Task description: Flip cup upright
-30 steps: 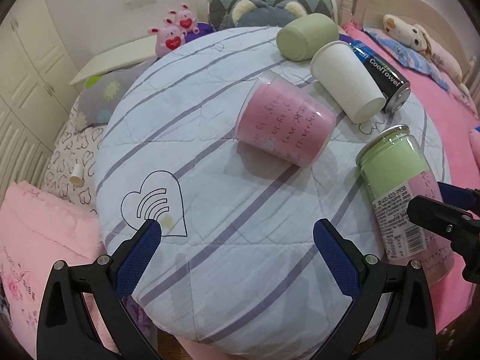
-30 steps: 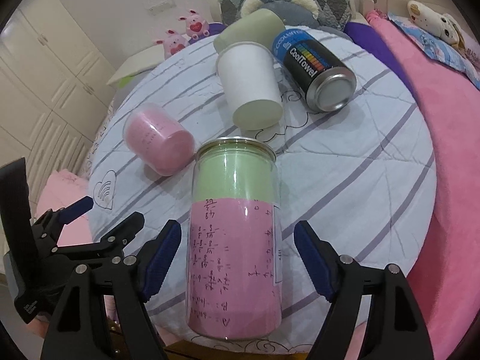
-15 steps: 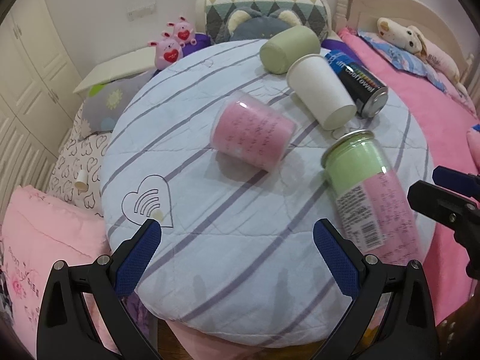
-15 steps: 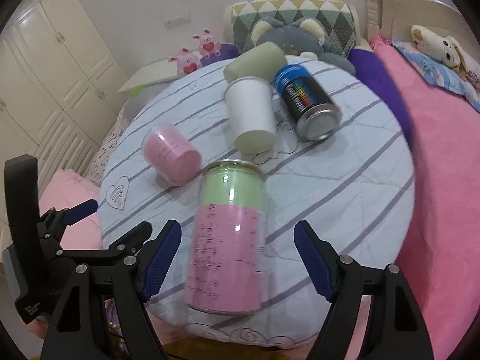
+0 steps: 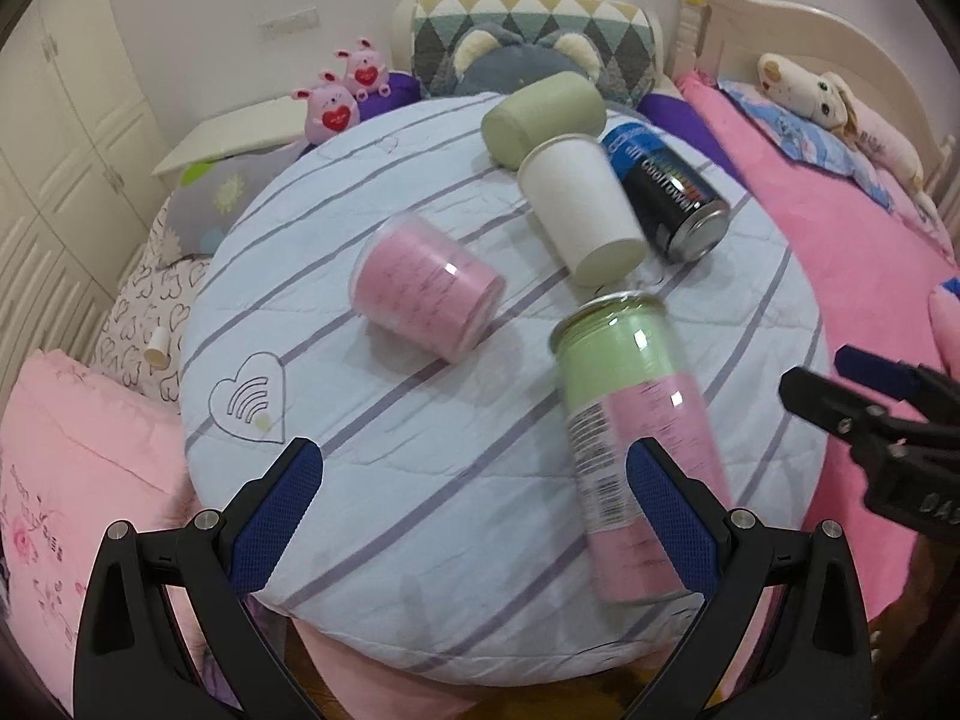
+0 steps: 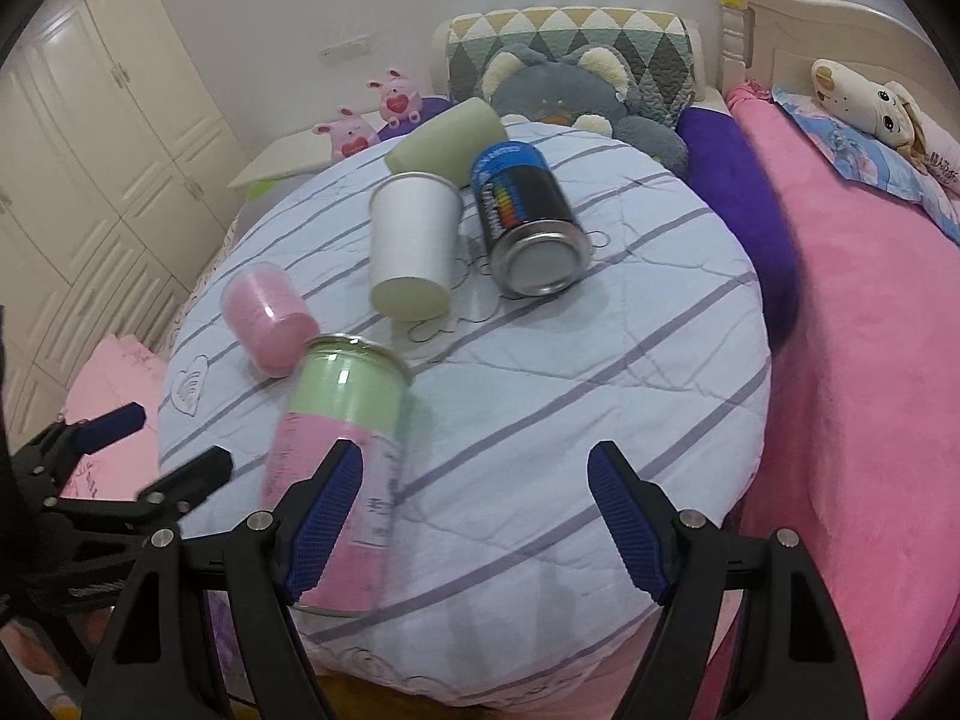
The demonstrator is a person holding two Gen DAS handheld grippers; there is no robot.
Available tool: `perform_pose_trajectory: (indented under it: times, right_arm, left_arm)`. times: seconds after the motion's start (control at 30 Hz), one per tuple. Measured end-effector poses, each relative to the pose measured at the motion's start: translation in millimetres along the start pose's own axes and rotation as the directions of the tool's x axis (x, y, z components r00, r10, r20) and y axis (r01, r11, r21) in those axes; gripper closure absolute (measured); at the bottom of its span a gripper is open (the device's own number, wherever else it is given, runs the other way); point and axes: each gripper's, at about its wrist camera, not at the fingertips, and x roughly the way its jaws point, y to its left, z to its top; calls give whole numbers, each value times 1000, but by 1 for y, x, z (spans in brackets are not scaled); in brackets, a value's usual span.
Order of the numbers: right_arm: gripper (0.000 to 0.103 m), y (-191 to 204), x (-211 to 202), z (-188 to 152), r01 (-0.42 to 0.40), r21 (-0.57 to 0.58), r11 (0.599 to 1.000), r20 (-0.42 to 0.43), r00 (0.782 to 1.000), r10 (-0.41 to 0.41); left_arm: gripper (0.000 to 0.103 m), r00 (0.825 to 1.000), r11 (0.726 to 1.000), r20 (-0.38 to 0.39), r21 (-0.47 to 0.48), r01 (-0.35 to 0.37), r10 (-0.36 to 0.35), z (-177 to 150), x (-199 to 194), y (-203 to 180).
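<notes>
The left hand-held gripper point(image 5: 474, 498) hangs released over the near edge of the round counter point(image 5: 420, 516), its blue pads spread wide with only striped cloth between them. The right hand-held gripper point(image 6: 474, 516) is likewise released and holds nothing. Both sit low and back from the things, which probably leaves room to choose an approach before committing.

Nearest to both is a tall clear cup point(image 5: 624, 438), green inside at the far end and pink at the near end, lying on its side with its length pointing away from the person. In the left view it lies just beside the right pad; in the right view it lies partly behind the left pad, so neither gripper straddles it. It looks slightly blurred, so it may be rolling. Being round and on soft cloth, it would likely roll if nudged from the side.

Farther out lies a short pink cup point(image 5: 426, 294), also on its side, apart from the tall one. Beyond it, a white paper cup point(image 5: 582, 210), a dark spray can point(image 5: 672, 198) and a pale green cup point(image 5: 540, 108) lie tipped and clustered close together, which would make them harder to reach cleanly. Which cup is meant is not certain; I judge the tall one, being closest. No flip is begun.
</notes>
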Motion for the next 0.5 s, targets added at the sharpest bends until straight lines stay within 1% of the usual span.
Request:
perform_pose_trajectory:
  times: [0.13, 0.23, 0.37, 0.5]
  right_arm:
    - [24, -19, 7, 3, -20, 12, 1000, -13, 1000, 20]
    - [24, -30, 13, 6, -14, 9, 1000, -24, 1000, 15]
    - [24, -40, 21, 9, -17, -9, 1000, -43, 999, 16]
    - [24, -49, 31, 11, -40, -16, 999, -64, 997, 39]
  left_arm:
    - [1, 1000, 1000, -14, 1, 13, -13, 9, 3, -16]
    - [1, 999, 1000, -34, -11, 23, -23, 17, 10, -27]
    - [1, 996, 998, -80, -39, 39, -42, 28, 23, -37]
    - [1, 993, 998, -118, -62, 24, -31, 36, 37, -45]
